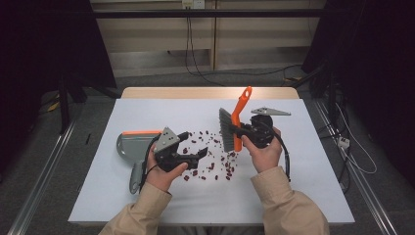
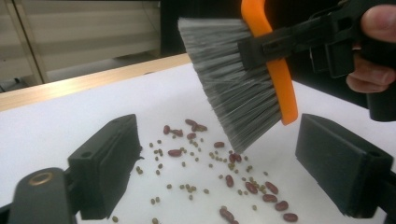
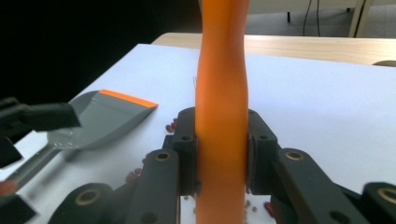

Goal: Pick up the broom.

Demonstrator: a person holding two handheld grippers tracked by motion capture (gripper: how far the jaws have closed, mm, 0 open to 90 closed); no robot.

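An orange-handled brush [image 1: 238, 117] with grey bristles [image 2: 224, 84] hangs over the table, and my right gripper [image 1: 240, 131] is shut on its handle [image 3: 222, 140]. Red beans and small green beans [image 1: 210, 159] lie scattered on the white tabletop [image 1: 195, 205] below the bristles. My left gripper [image 1: 195, 155] is open with nothing between its jaws and points right over the beans [image 2: 233, 182]. A grey dustpan with an orange lip [image 1: 129, 144] lies flat at the left, behind my left hand; its blade [image 3: 100, 119] is bare.
A wooden strip [image 1: 210, 93] borders the table's far edge. Cables [image 1: 342, 142] trail on the floor to the right, and dark stands flank the table at both sides. Bare tabletop lies in front of both hands.
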